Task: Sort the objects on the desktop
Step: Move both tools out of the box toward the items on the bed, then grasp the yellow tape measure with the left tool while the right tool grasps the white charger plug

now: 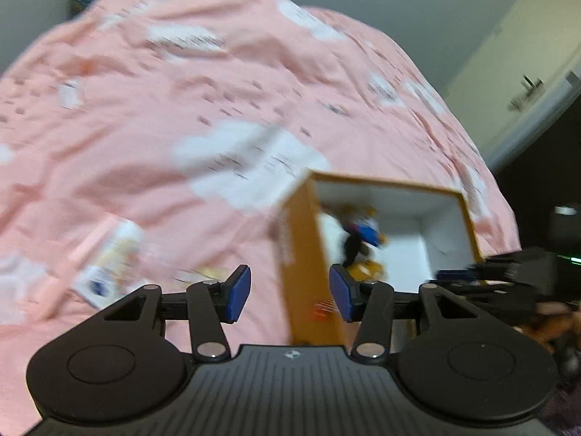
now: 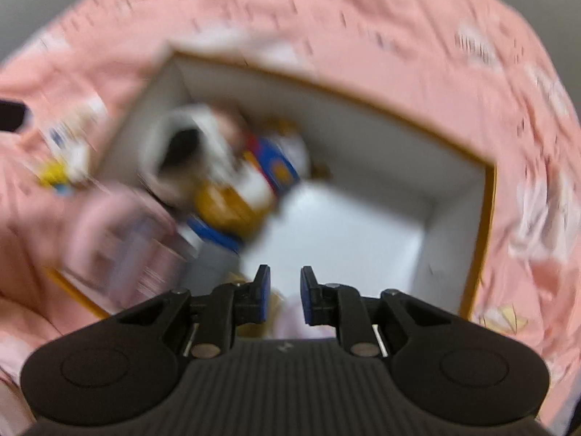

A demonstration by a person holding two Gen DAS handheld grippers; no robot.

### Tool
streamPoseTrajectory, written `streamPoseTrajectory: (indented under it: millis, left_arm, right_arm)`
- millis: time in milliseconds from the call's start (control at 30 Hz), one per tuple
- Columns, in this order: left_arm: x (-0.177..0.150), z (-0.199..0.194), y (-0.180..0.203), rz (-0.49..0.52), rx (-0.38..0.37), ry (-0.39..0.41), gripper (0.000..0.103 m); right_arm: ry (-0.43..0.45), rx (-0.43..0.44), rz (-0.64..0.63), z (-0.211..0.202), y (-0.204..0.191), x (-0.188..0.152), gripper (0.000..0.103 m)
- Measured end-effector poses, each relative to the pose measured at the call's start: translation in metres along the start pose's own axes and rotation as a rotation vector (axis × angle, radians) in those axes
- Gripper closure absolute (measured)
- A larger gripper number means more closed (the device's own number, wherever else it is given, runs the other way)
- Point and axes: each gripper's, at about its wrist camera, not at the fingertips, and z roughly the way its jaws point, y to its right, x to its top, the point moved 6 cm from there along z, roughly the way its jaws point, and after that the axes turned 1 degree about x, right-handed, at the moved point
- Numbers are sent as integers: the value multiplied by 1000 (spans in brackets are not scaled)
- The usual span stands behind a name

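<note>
Sorting is partway done: toys (image 2: 232, 181) lie in the box (image 2: 483, 218). Right gripper (image 2: 285, 292) hangs above it, nearly closed on nothing. Left gripper (image 1: 289, 292), open and empty, should next grab the little packet (image 1: 109, 269) (blurry) on the pink cloth (image 1: 181, 91).

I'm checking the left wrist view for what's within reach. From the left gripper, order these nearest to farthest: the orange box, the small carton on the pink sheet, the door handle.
1. Orange box: its near wall stands between the fingers of the left gripper.
2. Small carton: lower left on the pink sheet, a little past the left finger.
3. Door handle: upper right, beyond the bed.
</note>
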Motion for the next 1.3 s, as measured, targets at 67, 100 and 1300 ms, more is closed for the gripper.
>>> streamPoseTrajectory:
  millis: [67, 100, 1300]
  left_arm:
    - [3, -13, -20, -4, 34, 25, 50]
    - [5, -18, -28, 0, 46, 29, 50]
    - [-72, 93, -212, -462, 55, -288, 50]
  right_arm:
    - [82, 32, 0, -14, -38, 22, 84]
    - [113, 58, 4, -20, -51, 30, 84]
    - [-15, 286, -12, 198, -268, 69, 66]
